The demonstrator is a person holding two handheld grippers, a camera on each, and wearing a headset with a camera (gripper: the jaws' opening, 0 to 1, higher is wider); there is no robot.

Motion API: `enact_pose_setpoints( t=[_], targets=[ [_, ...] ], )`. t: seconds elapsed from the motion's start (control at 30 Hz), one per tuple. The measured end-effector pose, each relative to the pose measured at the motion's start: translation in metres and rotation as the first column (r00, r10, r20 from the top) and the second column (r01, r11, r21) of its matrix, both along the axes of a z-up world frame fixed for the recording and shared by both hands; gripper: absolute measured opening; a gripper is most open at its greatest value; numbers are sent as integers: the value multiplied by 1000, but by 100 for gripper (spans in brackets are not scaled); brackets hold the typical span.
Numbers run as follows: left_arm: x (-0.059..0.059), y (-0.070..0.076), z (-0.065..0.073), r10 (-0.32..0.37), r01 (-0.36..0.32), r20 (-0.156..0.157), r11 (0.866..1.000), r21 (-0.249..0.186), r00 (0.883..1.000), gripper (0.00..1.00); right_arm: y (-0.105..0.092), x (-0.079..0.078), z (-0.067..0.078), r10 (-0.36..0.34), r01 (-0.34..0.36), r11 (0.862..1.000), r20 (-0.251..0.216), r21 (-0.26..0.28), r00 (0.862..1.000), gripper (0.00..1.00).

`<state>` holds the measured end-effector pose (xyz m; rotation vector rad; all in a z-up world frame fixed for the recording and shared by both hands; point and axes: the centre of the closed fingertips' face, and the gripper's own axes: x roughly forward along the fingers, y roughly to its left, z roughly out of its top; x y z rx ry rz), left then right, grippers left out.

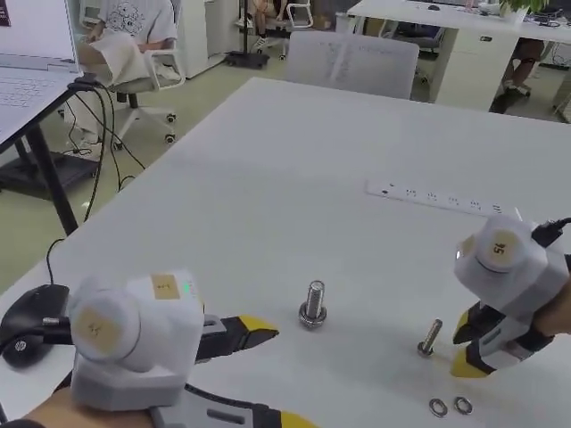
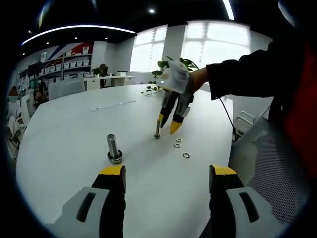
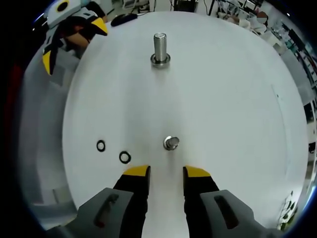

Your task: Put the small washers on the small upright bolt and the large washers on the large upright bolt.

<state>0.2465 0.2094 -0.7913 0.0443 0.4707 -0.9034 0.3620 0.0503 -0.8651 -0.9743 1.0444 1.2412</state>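
Note:
The large bolt (image 1: 312, 303) stands upright mid-table with washers stacked at its foot (image 3: 160, 60). To its right stands the small bolt (image 1: 430, 338), slightly tilted in the head view. Two small washers (image 1: 438, 407) (image 1: 462, 406) lie flat in front of it, also seen as dark rings (image 3: 125, 157). My right gripper (image 1: 466, 348) hovers just right of the small bolt, jaws a little apart with nothing between them (image 3: 167, 171). My left gripper (image 1: 278, 374) is low at the front left, wide open and empty (image 2: 169, 171), pointing towards the large bolt (image 2: 113, 148).
A white power strip (image 1: 442, 198) lies at the back right of the white table (image 1: 268, 178). A black mouse (image 1: 31, 334) sits at the left edge. A grey chair back (image 1: 352, 62) stands behind the table, and a desk with a laptop (image 1: 27, 80) is to the left.

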Motion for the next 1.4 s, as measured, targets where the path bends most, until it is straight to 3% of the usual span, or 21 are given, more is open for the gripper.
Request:
enact_pose_setpoints(
  t=[0.47,1.07,1.4],
  targets=[
    [-1,0,-1,-6,6,1,1000,2,1000,68,-10,-8,5,-23,23,1000,2,7,1000,27],
    [-1,-3,-1,-17,17,-1,1000,8,1000,68,-22,-30,20,-33,33,999,20,17,999,27],
    [-1,-3,-1,-18,18,0,1000,8,1000,68,-25,-29,19,-34,34,999,23,22,999,26]
  ],
)
